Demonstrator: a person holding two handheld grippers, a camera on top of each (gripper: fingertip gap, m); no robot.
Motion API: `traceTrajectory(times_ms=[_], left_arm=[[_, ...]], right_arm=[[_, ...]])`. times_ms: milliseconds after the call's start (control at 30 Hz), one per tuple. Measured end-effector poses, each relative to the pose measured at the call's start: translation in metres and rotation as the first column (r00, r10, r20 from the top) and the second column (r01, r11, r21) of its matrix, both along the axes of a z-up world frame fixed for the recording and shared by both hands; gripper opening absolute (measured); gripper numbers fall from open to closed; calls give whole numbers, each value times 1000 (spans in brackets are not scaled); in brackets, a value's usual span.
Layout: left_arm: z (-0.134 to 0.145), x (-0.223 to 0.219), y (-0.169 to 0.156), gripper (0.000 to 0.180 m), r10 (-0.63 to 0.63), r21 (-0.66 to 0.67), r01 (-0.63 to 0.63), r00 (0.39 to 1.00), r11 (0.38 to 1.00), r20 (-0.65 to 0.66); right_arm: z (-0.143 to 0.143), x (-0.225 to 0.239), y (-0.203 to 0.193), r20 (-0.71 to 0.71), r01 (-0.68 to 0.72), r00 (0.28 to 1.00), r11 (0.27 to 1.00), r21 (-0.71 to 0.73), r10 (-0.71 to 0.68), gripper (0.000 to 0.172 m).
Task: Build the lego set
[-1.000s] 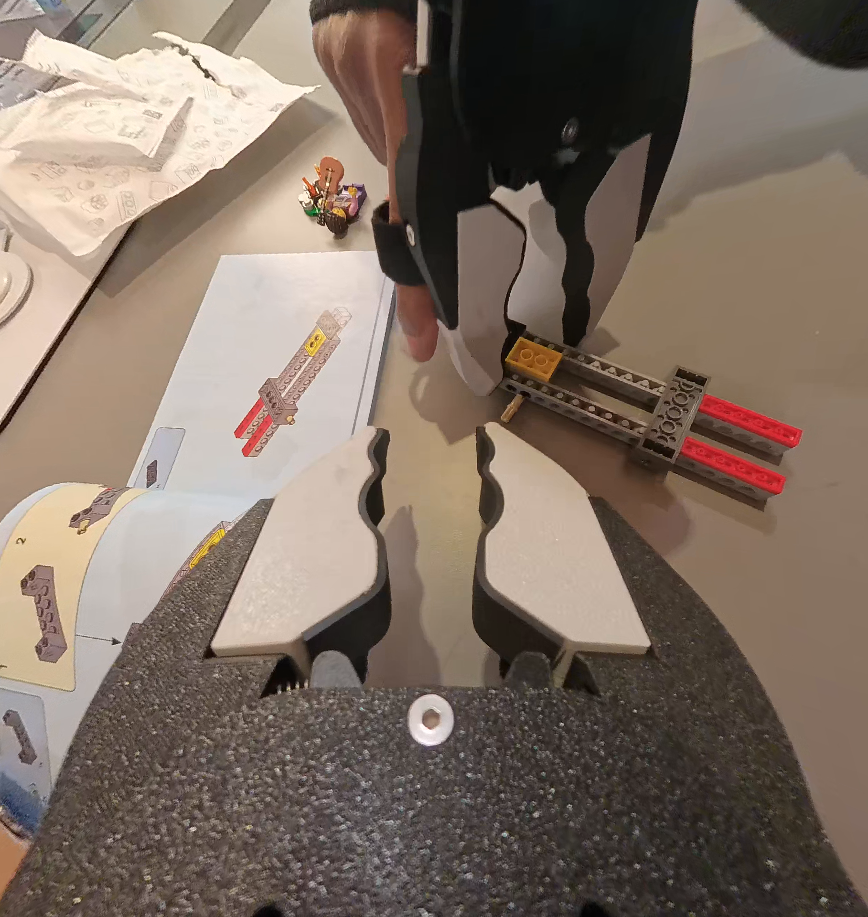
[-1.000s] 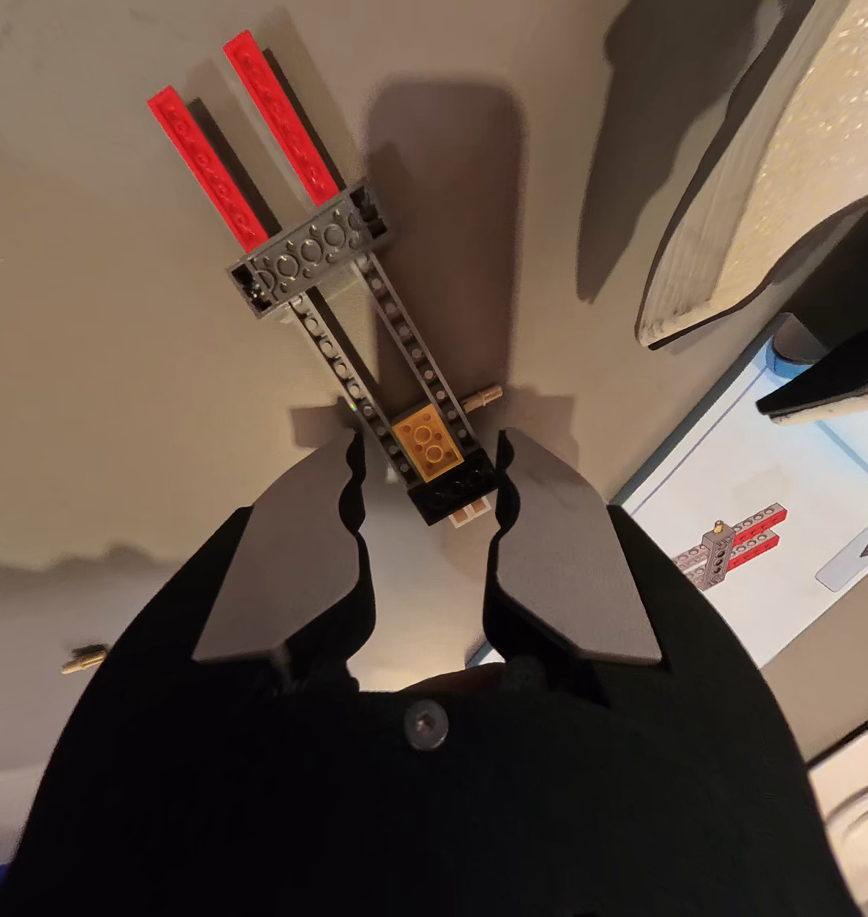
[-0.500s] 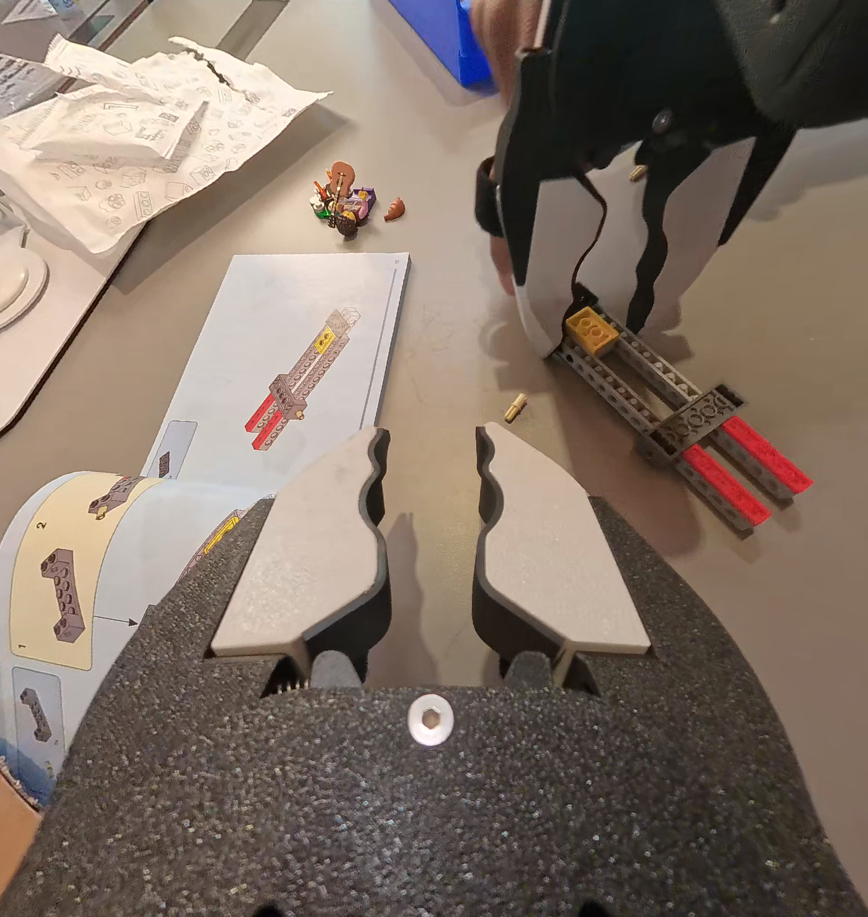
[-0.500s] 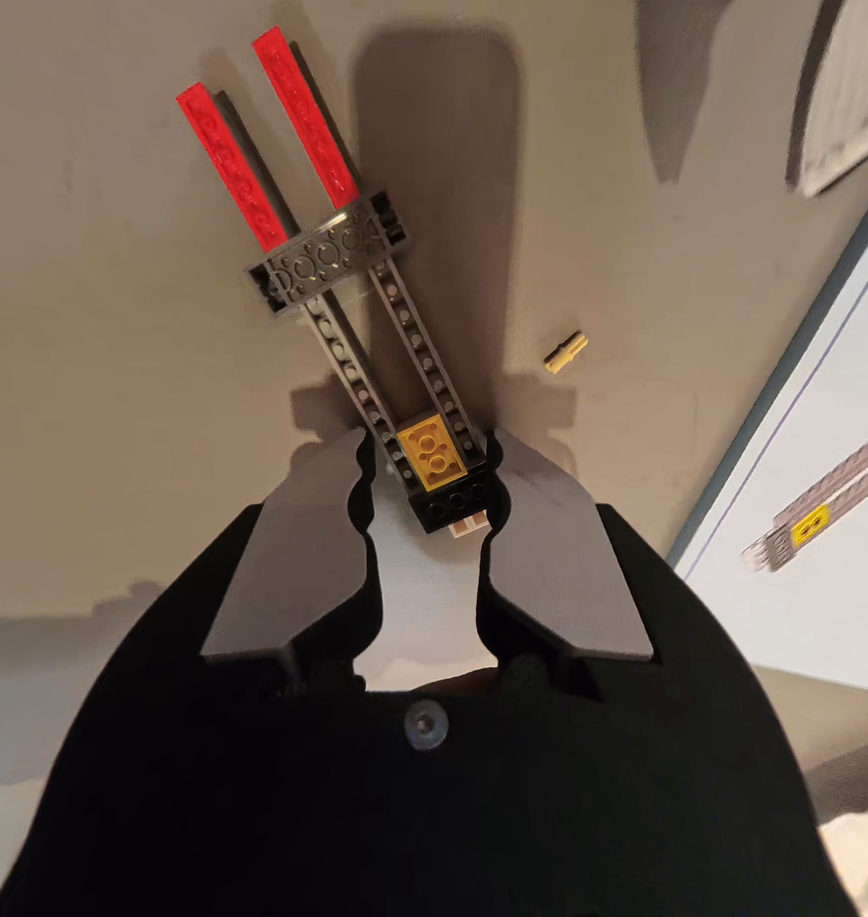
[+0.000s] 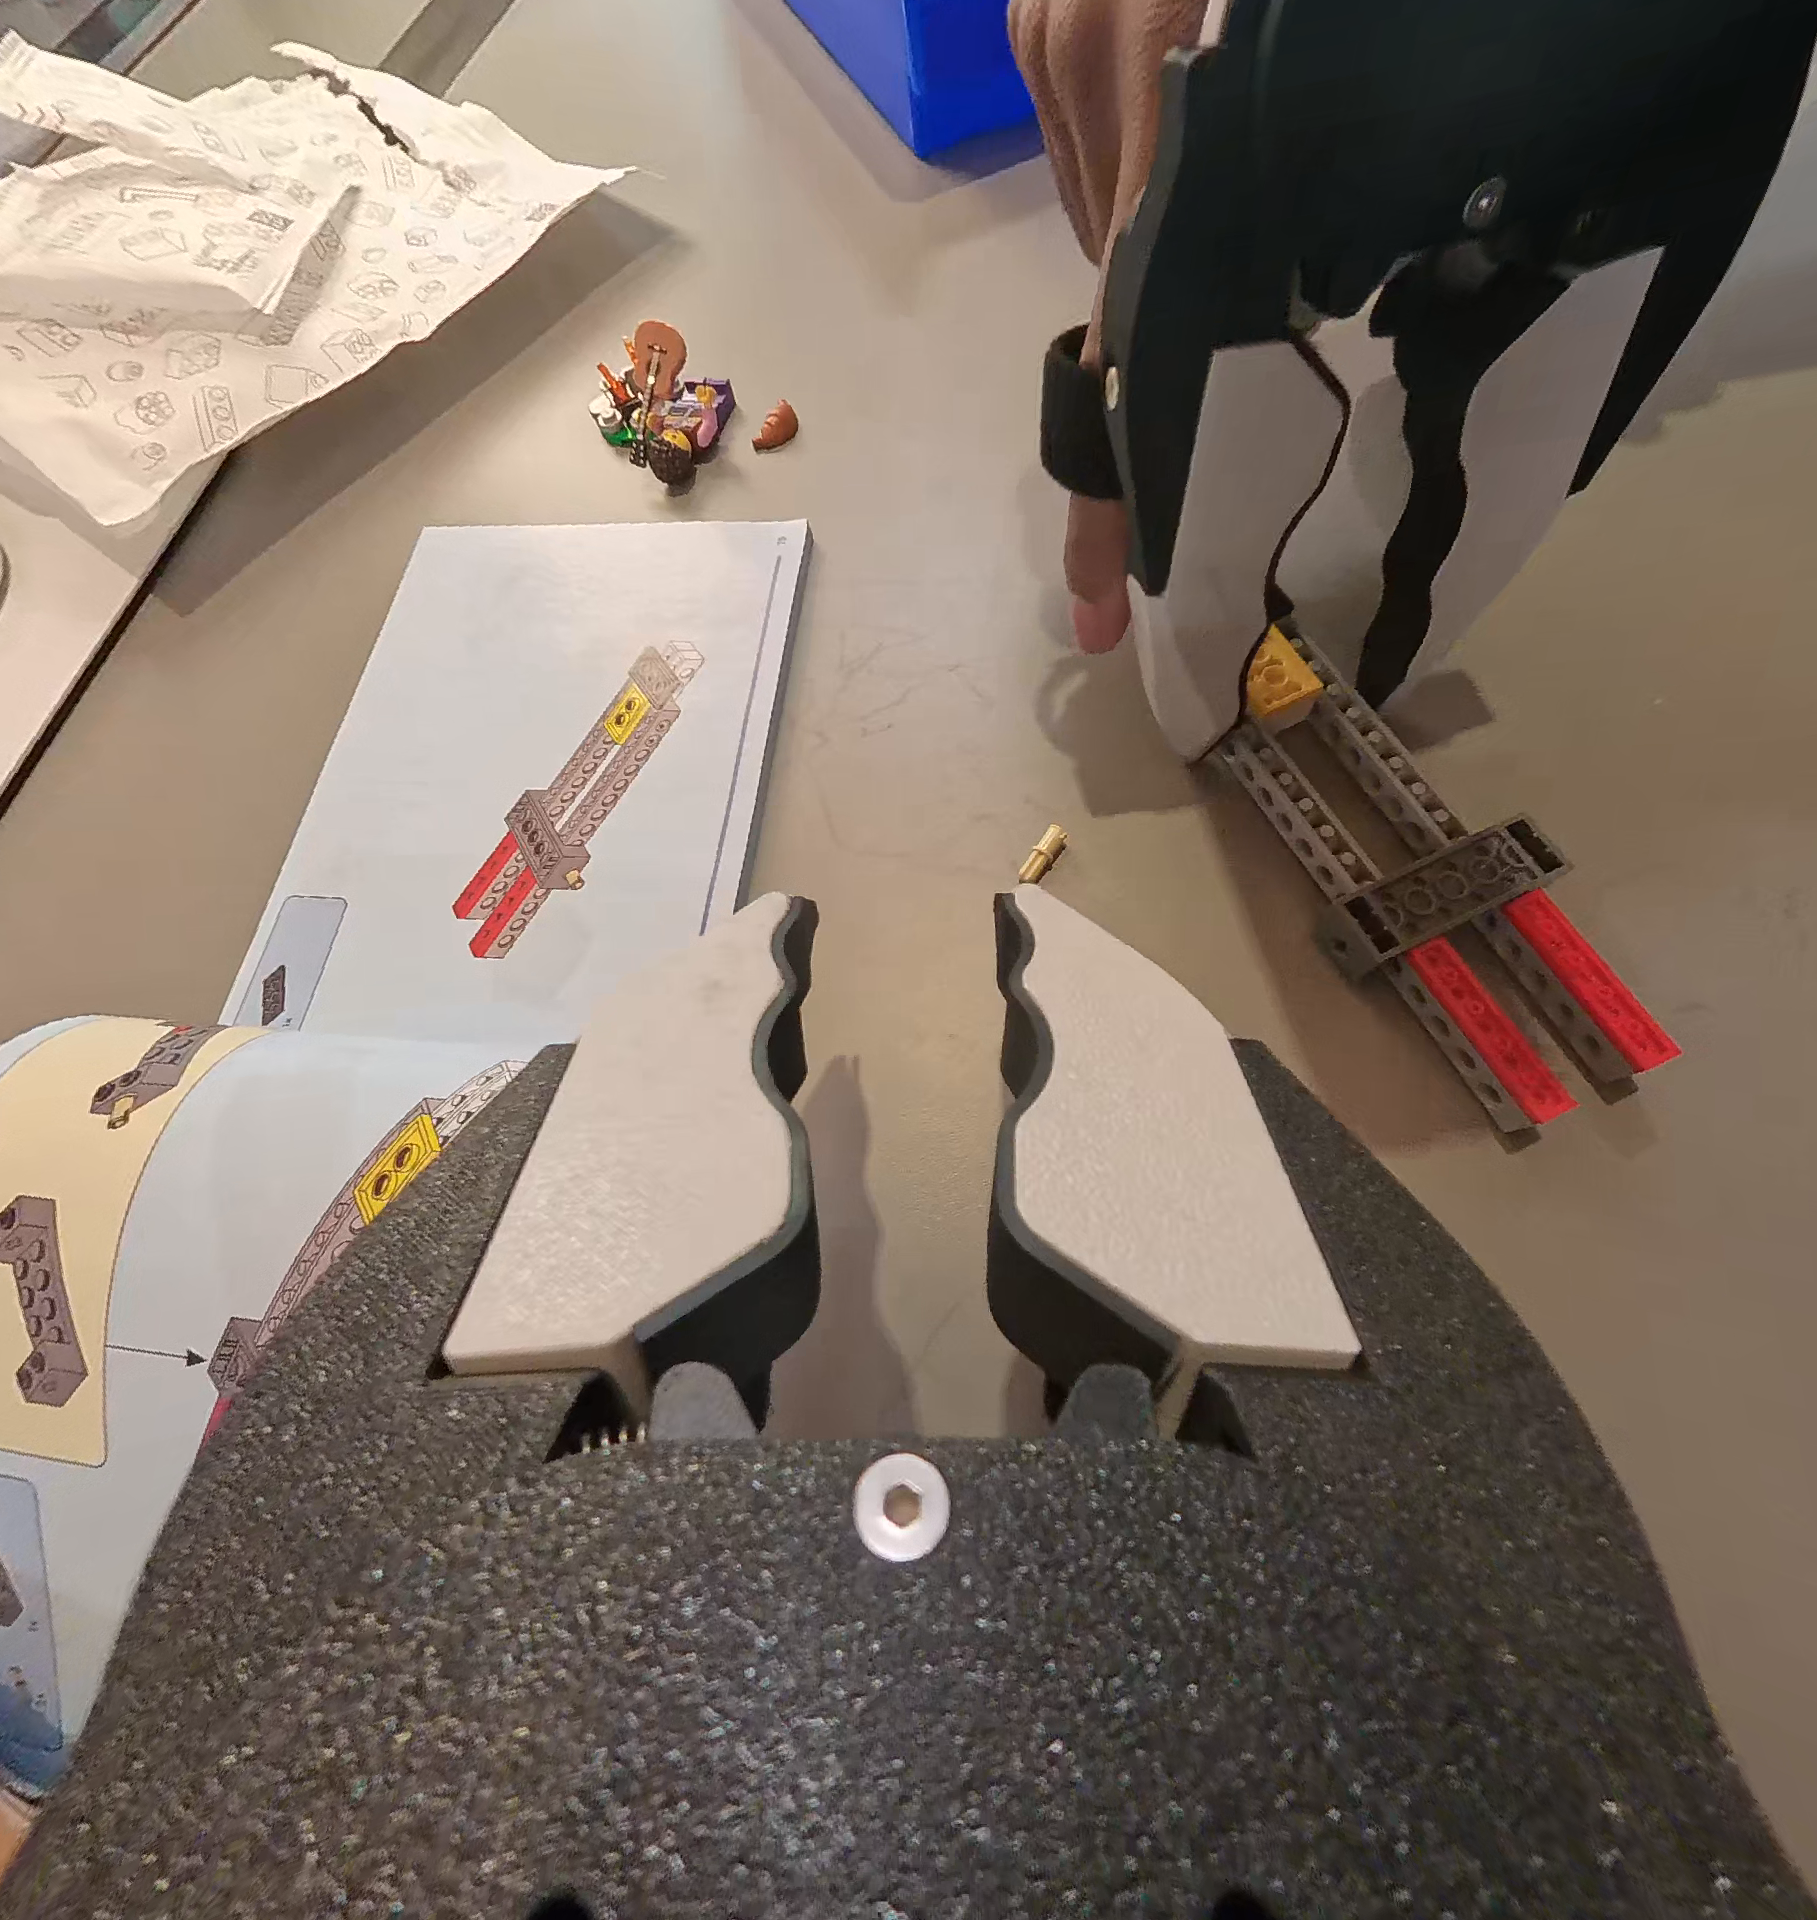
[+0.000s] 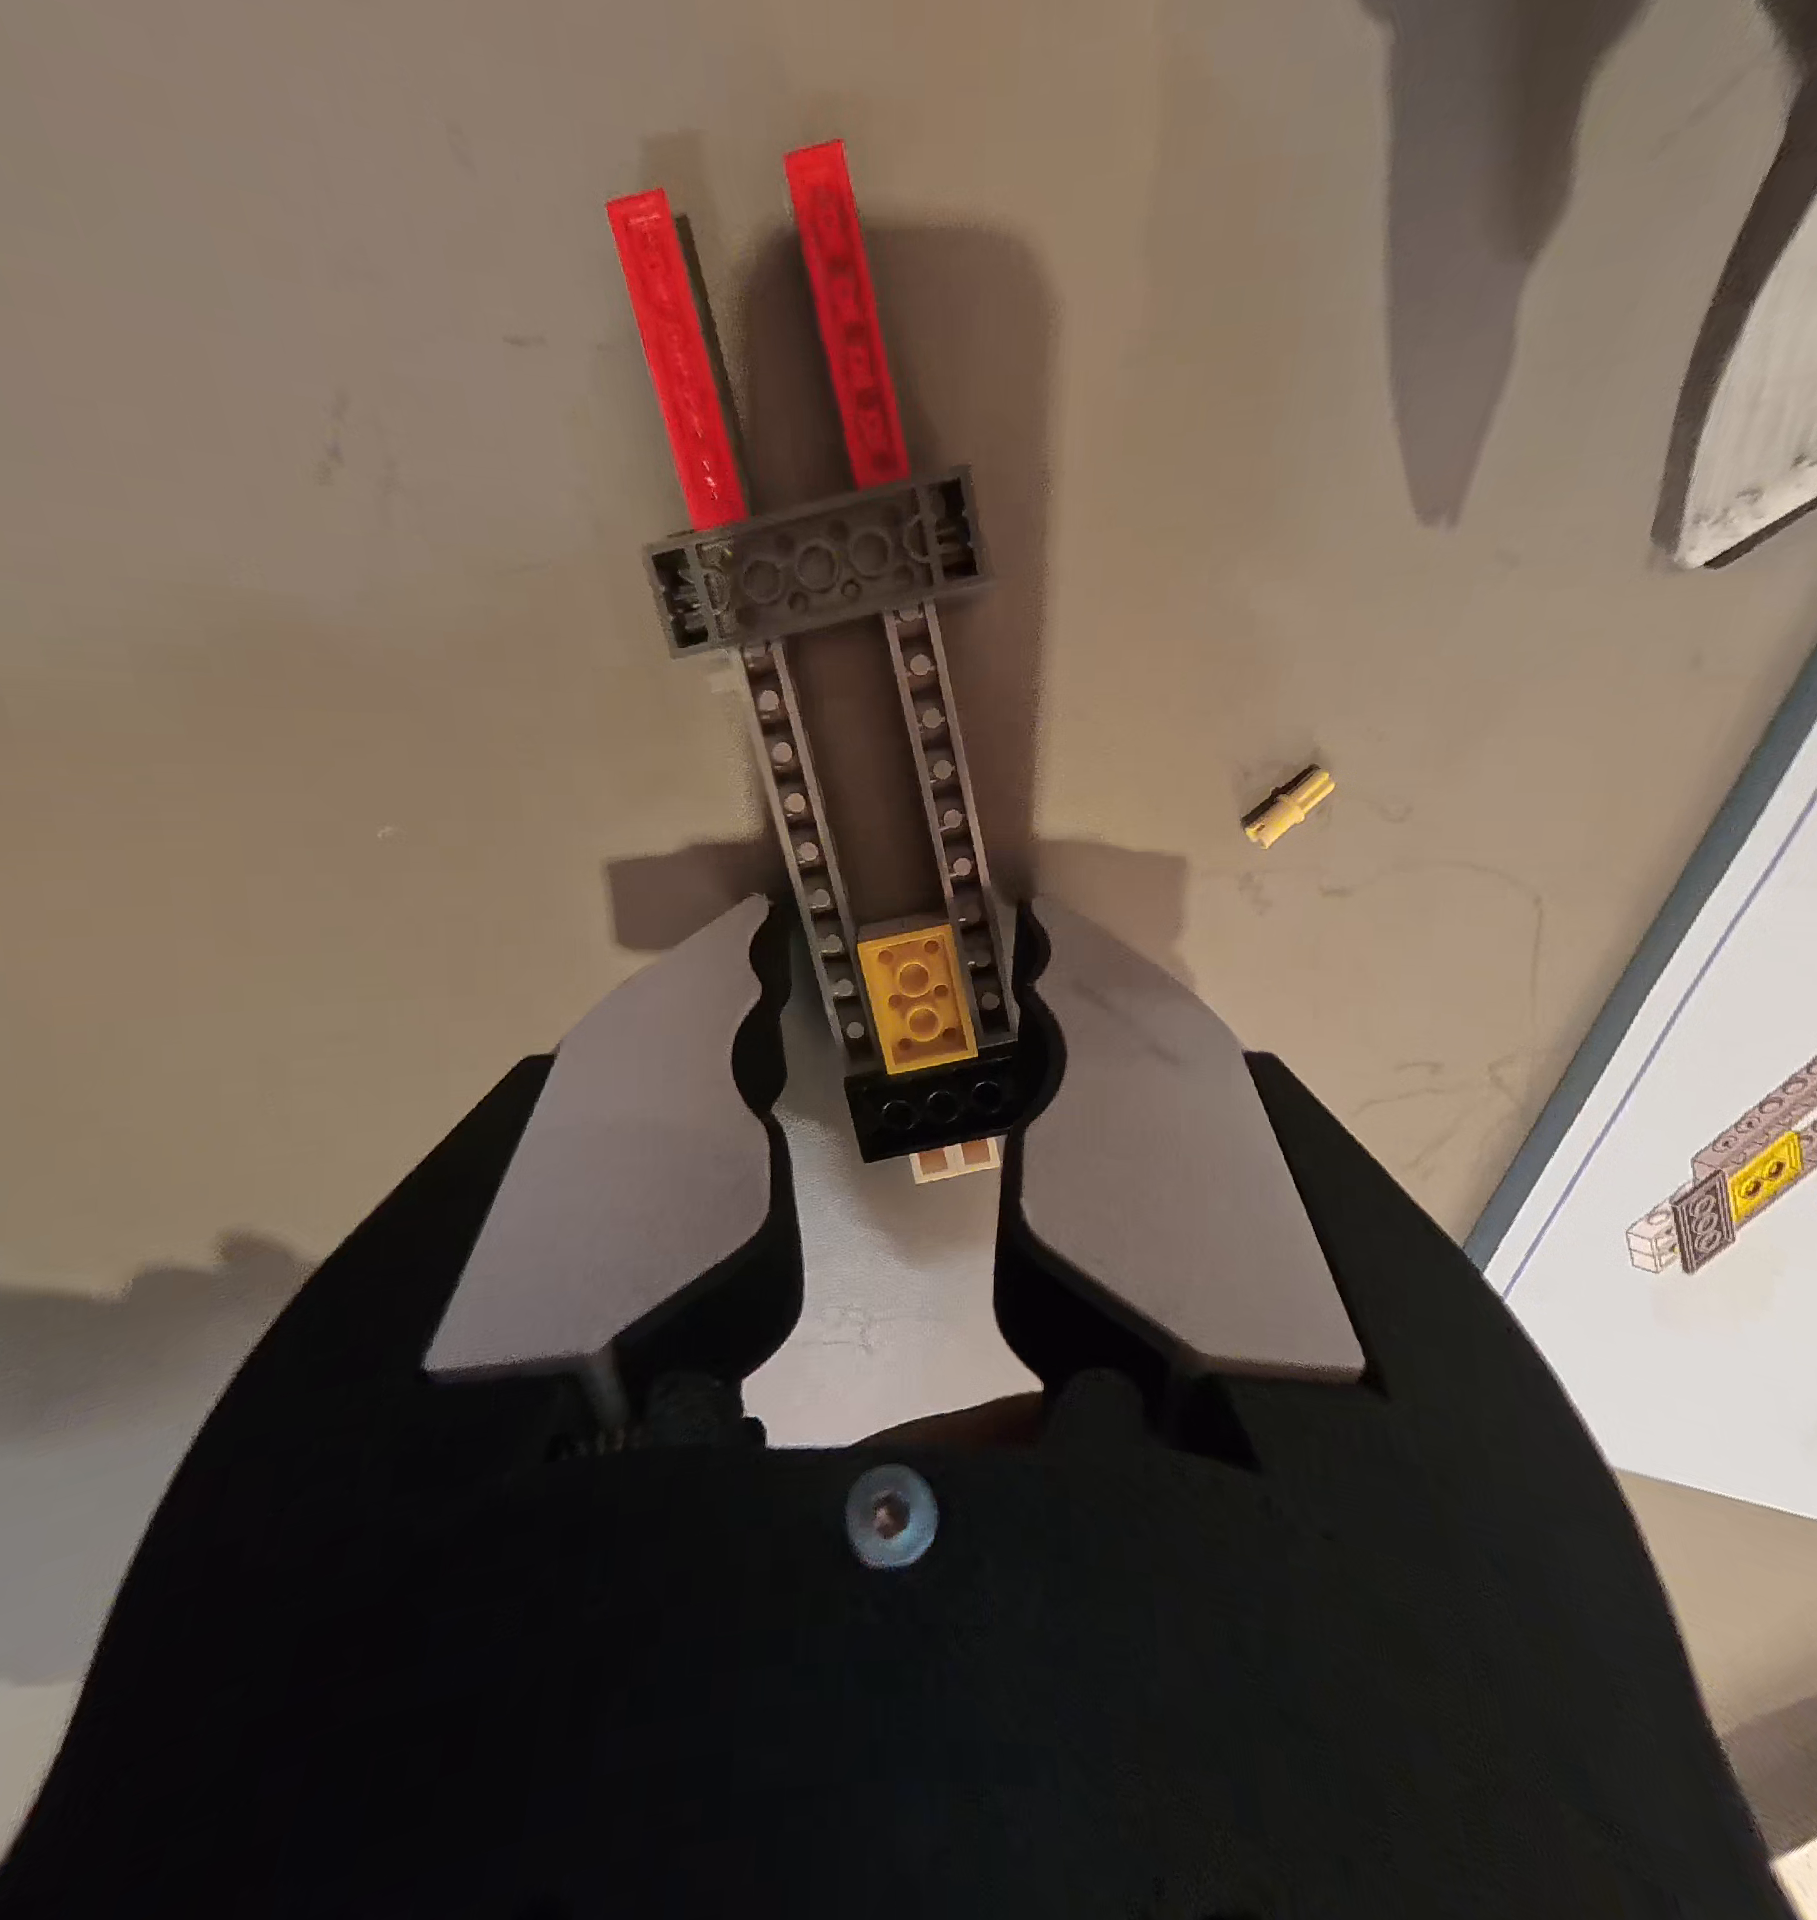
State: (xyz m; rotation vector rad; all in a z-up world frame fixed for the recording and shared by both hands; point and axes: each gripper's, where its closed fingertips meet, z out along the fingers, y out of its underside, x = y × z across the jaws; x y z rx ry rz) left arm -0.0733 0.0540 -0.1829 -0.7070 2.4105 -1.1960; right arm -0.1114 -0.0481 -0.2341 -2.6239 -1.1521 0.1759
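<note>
Tabletop: grey, bare ahead of and to the right of the left tool. The widest free room lies right of the build.
Booklet: open, ahead-left of the left tool. Its near page curls up beside that tool's left flank, and its right edge lies just left of the tool's tips.
Bags: torn paper, far ahead-left of the left tool, past the booklet.
Box: blue, far ahead, only a corner in view.
Left tool: fingers spread with nothing between them, over bare tabletop.
Right tool: held in a hand, ahead-right of the left tool, tips down on the tabletop. It pinches the build's yellow-brick end across both grey beams.
Build: two grey beams under a dark cross plate, with two red strips beyond it. Its long axis runs straight out from the right tool's tips. From the left tool it lies ahead-right, red ends nearer and well apart.
Parts: small coloured heap ahead of the left tool, beyond the booklet.
Pin: tan, loose, just past the left tool's right fingertip, between that tool and the build. From the right tool it lies off to the right of the beams.
</note>
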Motion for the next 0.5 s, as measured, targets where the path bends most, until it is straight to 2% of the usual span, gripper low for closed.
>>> traceTrajectory(times_ms=[267, 500], left_arm=[[3, -1, 0, 34, -2, -31, 2, 1000, 1000, -9], [6, 0, 2, 34, 28, -140, -43, 994, 989, -106]], right_arm=[[0, 8, -5, 33, 116, 993, 991, -63, -114, 35], [1, 6, -11, -5, 335, 942, 941, -35, -336, 35]])
